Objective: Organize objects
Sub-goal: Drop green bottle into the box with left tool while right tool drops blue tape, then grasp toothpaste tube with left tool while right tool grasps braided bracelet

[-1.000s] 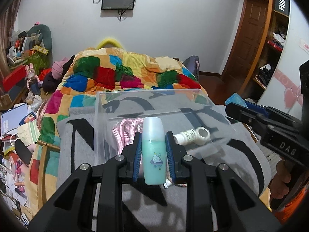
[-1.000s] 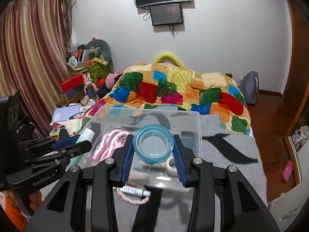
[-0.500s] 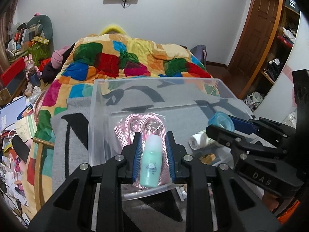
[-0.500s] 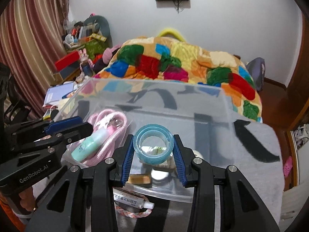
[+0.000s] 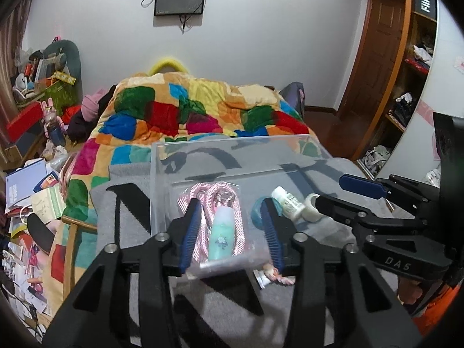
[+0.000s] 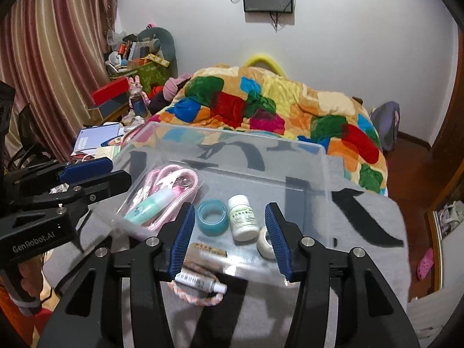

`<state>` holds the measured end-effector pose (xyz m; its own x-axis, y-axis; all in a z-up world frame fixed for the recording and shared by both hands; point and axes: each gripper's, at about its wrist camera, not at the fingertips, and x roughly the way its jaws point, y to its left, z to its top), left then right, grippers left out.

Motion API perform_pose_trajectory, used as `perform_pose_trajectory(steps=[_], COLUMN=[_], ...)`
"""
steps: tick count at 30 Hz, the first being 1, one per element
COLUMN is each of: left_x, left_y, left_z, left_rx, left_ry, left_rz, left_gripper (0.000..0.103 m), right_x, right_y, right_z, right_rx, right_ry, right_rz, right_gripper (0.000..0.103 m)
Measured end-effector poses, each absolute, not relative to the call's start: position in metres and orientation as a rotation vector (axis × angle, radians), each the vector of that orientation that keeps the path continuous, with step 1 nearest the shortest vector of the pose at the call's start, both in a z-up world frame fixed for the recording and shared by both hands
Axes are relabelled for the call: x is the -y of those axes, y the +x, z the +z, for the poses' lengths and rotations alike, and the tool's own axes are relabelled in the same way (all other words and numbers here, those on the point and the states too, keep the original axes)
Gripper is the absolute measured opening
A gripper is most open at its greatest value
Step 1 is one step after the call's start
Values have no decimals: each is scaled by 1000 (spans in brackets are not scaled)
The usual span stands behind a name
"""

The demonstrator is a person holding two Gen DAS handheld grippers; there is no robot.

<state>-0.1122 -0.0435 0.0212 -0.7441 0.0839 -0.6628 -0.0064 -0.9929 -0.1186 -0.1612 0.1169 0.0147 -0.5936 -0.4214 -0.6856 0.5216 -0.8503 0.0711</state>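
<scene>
The left gripper (image 5: 232,229) now has its blue-padded fingers (image 5: 190,232) spread wide. The small mint-green plastic bottle (image 5: 221,236), clamped between them half a second ago, lies free on the pink braided cord in its clear packet (image 6: 171,188) at the left end of the clear rectangular plastic box (image 6: 313,150). In the right wrist view the bottle rests on its side, its cap towards the box's far wall.

The right gripper (image 6: 230,235) has likewise parted its fingers (image 6: 277,237) wide. The blue translucent tape roll (image 6: 211,216) it held half a second ago stands on the box floor, just beside the white round pill bottle with green print (image 6: 242,220). A small white tape roll (image 6: 266,242) lies near the right finger, partly hidden by it. A flat brown packet (image 6: 207,250) sits close to the box's near wall.

Outside the box, touching its near edge, a white tube with printed text (image 6: 200,282) lies across a pink-and-white braided loop (image 6: 203,300) on the grey blanket with black lettering (image 6: 371,232). The blanket covers the foot of the bed, and the patchwork quilt in bright colours (image 5: 197,110) rises beyond the box.

Both grippers are pulled back compared with half a second ago: their fingertips hover at the box's near side, with the contents lying between and ahead of them. Each gripper appears at the edge of the other's view
</scene>
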Motion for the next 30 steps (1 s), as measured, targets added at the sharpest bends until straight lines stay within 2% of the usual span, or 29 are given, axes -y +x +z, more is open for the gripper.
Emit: perform_pose_trajectory(steps=[6,11,20,24,28,30], left_x=[28,6,21,26,25,22], left_y=[-86,-76,-81,-82,-89,-92], left_z=[18,-9,-55,-61,-63,-63], left_rx=[141,66,152,147,138,135], left_ry=[-1098,-1168,-1382,-1403,-1409,-1403], left_rz=[2849,2783,2724,2724,2714,2704], left_gripper=[47,47,47,47,47,47], right_x=[-134,-147,-133,-124,-130,-139], right_y=[-134,-123,-138,-140,-139,-140], right_z=[14,-5,-57,-69,-68,-67], right_rx=[-236,-220,-203,-249,-244,-227], right_ry=[953,1020,1201,1198,1204,1212], right_rz=[-2416,-2385,-2299,-2326,-2344,-2356], right_gripper=[47,47,47,39,15,12])
